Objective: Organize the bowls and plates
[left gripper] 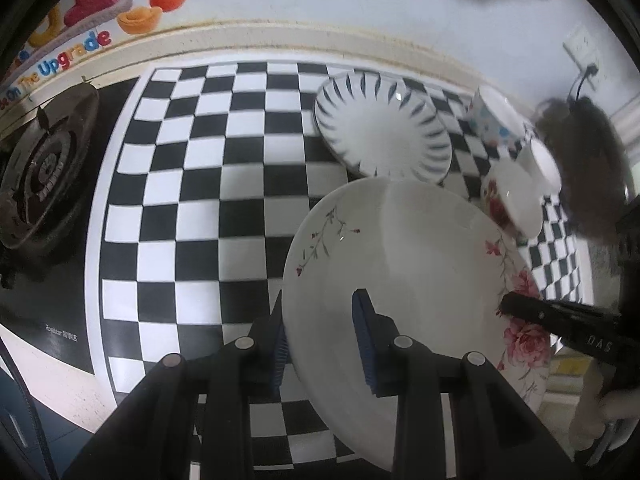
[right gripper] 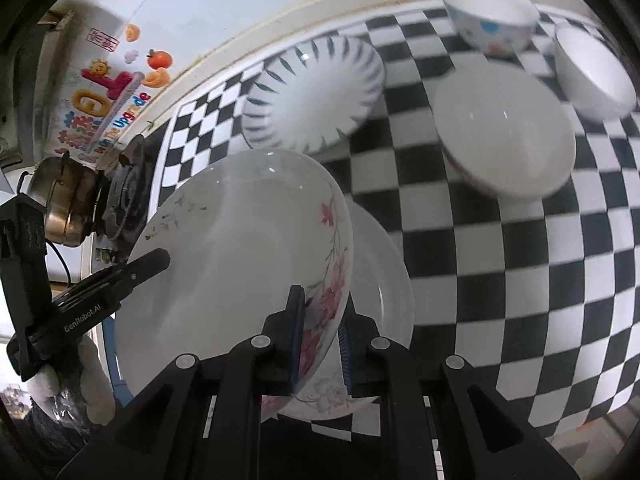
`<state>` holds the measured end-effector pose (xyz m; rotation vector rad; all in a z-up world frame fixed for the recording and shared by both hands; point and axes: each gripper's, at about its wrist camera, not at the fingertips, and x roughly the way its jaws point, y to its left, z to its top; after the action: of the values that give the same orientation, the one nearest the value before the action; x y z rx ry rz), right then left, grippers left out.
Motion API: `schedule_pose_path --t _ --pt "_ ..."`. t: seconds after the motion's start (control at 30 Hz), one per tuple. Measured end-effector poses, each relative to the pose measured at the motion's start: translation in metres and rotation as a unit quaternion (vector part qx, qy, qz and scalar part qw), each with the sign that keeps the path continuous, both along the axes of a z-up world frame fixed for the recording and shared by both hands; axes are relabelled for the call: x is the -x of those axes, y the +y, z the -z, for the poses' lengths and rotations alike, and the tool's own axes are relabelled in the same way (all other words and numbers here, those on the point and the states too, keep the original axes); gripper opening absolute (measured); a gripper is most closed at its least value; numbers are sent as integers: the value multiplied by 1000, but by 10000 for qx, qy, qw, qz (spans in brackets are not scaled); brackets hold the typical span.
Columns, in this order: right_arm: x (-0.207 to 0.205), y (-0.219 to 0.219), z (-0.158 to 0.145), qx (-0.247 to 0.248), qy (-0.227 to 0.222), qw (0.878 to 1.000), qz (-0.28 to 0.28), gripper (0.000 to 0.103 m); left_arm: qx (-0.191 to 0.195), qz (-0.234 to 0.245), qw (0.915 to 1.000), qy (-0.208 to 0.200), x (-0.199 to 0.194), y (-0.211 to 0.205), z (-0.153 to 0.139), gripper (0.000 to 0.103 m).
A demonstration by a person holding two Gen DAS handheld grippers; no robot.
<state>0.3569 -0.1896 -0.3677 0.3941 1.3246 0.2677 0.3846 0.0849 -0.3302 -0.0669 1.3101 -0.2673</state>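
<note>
White plate (left gripper: 400, 248), pink floral rim

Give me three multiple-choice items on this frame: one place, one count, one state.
1. Where is the blue-striped plate?
A. On the checkered mat
B. On the stove burner
C. Inside a bowl

2. How many bowls does the right wrist view show?
A. One
B. Three
C. Five

3. The floral plate is:
A. Lying flat, untouched
B. Broken
C. Clamped at its rim by both grippers

Key: A, the blue-striped plate rests on the checkered mat. B, the dotted bowl, white bowl and wide bowl. C, the left gripper and right gripper pinch opposite edges of the floral plate.
</note>
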Motion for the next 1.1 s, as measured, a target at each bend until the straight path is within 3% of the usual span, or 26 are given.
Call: schedule_pose_path --t 0.27,0.6,0.7,1.1 --pt "14 -6 24 212 59 9998 22 18 -354 249 9990 125 10 -15 23 27" --pt "23 1 31 725 -76 9973 -111 16 -771 332 9960 303 10 -21 43 27" --pt "25 1 39 790 3 9968 -121 16 -888 403 9951 168 11 -26 40 26" --pt "29 -5 50 508 158 9986 14 15 -1068 390 9933 221 8 -28 44 26"
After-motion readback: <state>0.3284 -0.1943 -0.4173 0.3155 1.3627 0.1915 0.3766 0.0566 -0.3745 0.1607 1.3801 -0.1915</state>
